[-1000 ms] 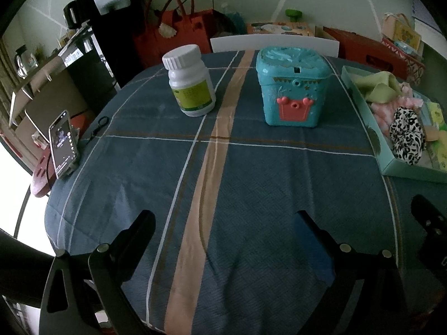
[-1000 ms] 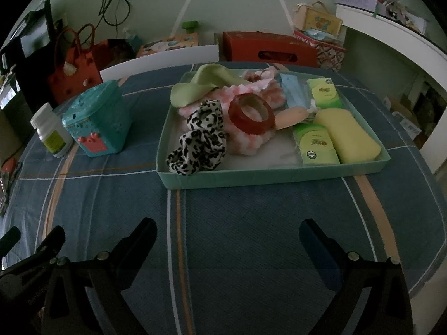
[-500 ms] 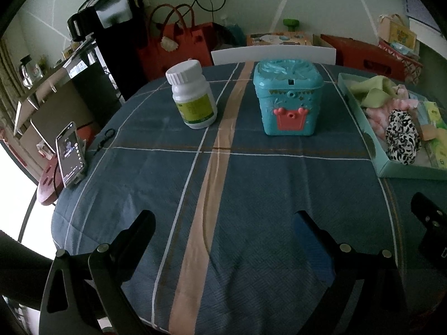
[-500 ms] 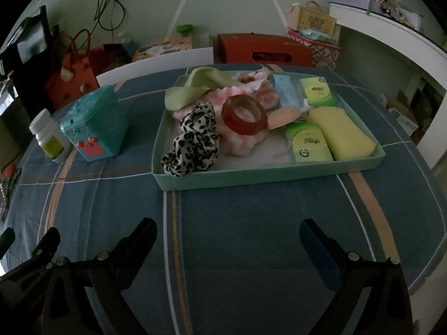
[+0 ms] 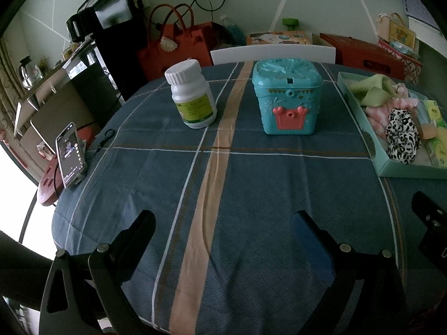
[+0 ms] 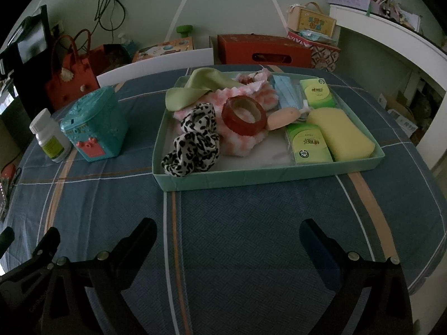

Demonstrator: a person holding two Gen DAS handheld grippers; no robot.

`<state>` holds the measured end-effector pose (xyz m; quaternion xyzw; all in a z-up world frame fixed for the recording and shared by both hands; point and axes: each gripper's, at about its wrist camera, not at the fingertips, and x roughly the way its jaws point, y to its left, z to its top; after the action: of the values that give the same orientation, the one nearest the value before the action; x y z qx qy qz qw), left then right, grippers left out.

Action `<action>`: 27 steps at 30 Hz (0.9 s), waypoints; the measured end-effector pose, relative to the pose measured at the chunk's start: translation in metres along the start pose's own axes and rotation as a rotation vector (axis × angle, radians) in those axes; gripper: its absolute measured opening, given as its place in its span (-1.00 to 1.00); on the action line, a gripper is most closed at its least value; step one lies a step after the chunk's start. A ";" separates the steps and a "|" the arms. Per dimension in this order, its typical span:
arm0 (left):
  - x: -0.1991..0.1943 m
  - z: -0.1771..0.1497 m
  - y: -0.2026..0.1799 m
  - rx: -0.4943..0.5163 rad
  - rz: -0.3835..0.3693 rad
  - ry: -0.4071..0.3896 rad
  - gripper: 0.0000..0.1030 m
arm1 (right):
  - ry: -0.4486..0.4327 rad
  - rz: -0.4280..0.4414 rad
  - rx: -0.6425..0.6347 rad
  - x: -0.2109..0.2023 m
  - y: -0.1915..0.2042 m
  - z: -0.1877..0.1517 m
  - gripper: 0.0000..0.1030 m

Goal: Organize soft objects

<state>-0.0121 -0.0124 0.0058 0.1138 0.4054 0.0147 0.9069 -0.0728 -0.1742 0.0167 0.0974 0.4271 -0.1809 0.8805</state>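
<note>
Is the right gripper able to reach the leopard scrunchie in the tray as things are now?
Probably yes. The right gripper is open and empty, facing the tray. The scrunchie lies uncovered at the near left corner, only bare tablecloth between; the low wall must be cleared.

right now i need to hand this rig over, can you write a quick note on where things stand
Left gripper: open, empty, over the bare tablecloth in front of the white bottle and teal box.
Right gripper: open, empty, short of the tray.
In the tray: leopard scrunchie, pink fluffy cloth, green cloth, red tape roll, yellow sponge, two green tissue packs.
Done: nothing picked up that I can see.
Left: all of the sorting of the soft things.
</note>
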 end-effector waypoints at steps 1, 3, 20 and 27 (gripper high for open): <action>0.000 0.000 0.000 0.000 -0.001 0.001 0.91 | 0.001 0.000 0.000 0.000 0.000 0.000 1.00; 0.000 0.000 0.000 -0.001 -0.001 0.002 0.91 | 0.001 0.000 -0.001 0.000 0.000 0.000 1.00; -0.007 -0.001 -0.006 0.035 -0.041 -0.033 0.91 | 0.000 -0.002 -0.003 -0.001 0.001 0.000 1.00; -0.010 -0.001 -0.007 0.042 -0.031 -0.053 0.91 | -0.001 -0.002 -0.003 -0.001 0.001 0.000 1.00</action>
<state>-0.0205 -0.0203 0.0109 0.1269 0.3830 -0.0111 0.9149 -0.0729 -0.1729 0.0172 0.0955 0.4270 -0.1811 0.8807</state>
